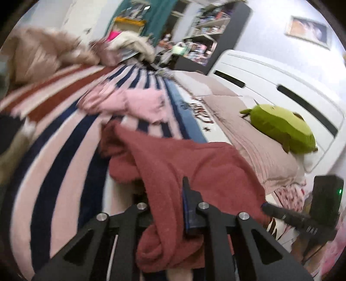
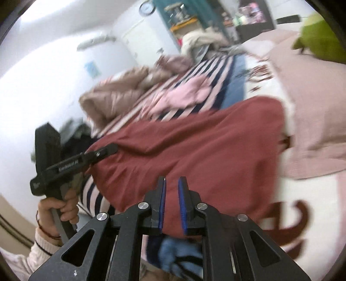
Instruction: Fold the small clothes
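The dark red garment (image 2: pixel 190 138) lies spread on the striped blanket (image 1: pixel 54 138). The left gripper (image 1: pixel 166 194) pinches its bunched edge. The right gripper (image 2: pixel 172 188) pinches another edge. One pink garment (image 1: pixel 129 101) lies behind it; one green plush toy (image 1: pixel 281 127) sits on one pillow (image 1: pixel 255 138).

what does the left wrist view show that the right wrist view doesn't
Only the left wrist view: the left tool shut on a bunched edge of the red garment, a framed picture and the whole green plush.
Only the right wrist view: the hand holding the left tool, a wall clock, and the right tool nearly shut with red cloth between its pads.
Both: red garment, pink garment, striped blanket.
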`<state>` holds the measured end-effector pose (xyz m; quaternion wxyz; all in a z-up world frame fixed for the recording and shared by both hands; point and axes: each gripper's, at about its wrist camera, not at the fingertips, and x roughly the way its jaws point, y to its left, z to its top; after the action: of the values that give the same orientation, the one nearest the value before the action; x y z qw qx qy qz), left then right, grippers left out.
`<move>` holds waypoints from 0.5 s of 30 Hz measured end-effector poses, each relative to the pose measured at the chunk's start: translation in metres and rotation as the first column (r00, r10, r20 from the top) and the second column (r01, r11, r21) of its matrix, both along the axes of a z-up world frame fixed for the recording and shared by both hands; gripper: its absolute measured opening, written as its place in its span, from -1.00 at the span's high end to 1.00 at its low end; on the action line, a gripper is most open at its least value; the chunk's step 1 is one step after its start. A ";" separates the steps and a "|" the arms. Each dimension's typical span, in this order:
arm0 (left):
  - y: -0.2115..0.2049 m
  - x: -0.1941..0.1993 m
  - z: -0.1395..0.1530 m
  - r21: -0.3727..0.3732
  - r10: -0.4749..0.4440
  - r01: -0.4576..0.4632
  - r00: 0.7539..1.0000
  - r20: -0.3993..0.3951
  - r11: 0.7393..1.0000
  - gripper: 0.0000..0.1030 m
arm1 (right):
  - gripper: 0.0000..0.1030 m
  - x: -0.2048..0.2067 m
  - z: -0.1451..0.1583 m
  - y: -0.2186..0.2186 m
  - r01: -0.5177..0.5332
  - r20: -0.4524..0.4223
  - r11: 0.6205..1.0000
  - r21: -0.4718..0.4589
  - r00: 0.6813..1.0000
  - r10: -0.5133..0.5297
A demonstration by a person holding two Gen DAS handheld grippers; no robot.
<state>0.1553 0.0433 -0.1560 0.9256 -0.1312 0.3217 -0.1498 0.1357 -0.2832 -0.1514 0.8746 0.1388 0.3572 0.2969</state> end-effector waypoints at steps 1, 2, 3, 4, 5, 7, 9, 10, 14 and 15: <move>-0.010 0.002 0.006 0.023 -0.018 0.018 1.000 0.014 1.000 0.78 | 0.85 -0.002 0.003 -0.011 0.017 0.009 1.000 0.011 1.000 -0.017; -0.020 0.004 0.012 0.045 -0.040 0.039 0.999 0.026 0.998 0.79 | 0.82 -0.006 0.005 -0.022 0.033 0.020 0.999 0.024 0.999 -0.034; -0.037 0.007 0.018 0.072 -0.079 0.076 0.996 0.040 0.995 0.79 | 0.82 -0.009 0.008 -0.035 0.051 0.031 0.998 0.037 0.998 -0.052; -0.049 0.011 0.024 0.087 -0.110 0.105 0.993 0.048 0.991 0.79 | 0.82 -0.013 0.009 -0.044 0.065 0.039 0.997 0.046 0.997 -0.066; -0.063 0.015 0.027 0.099 -0.147 0.141 0.988 0.053 0.985 0.79 | 0.82 -0.017 0.010 -0.056 0.083 0.047 0.995 0.063 0.995 -0.086; -0.099 0.022 0.030 0.126 -0.243 0.234 0.968 0.056 0.964 0.79 | 0.82 -0.021 0.010 -0.072 0.098 0.048 0.991 0.086 0.994 -0.102; -0.140 0.031 0.021 0.134 -0.375 0.372 0.927 0.001 0.918 0.79 | 0.82 -0.025 0.008 -0.088 0.117 0.046 0.988 0.104 0.991 -0.123; -0.154 0.032 0.016 0.123 -0.419 0.419 0.907 -0.025 0.899 0.79 | 0.82 -0.026 0.008 -0.093 0.124 0.044 0.986 0.108 0.991 -0.129; -0.201 0.043 -0.036 0.060 -0.546 0.566 0.815 -0.193 0.822 0.71 | 0.82 -0.035 0.001 -0.115 0.161 0.027 0.982 0.101 0.986 -0.164; -0.202 0.042 -0.045 0.047 -0.548 0.567 0.812 -0.200 0.823 0.68 | 0.82 -0.036 -0.001 -0.118 0.168 0.023 0.981 0.096 0.985 -0.171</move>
<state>0.1971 -0.1592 -0.2011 0.8141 0.0045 0.4344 -0.3853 0.1001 -0.4015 -0.1523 0.8948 0.2050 0.3159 0.2399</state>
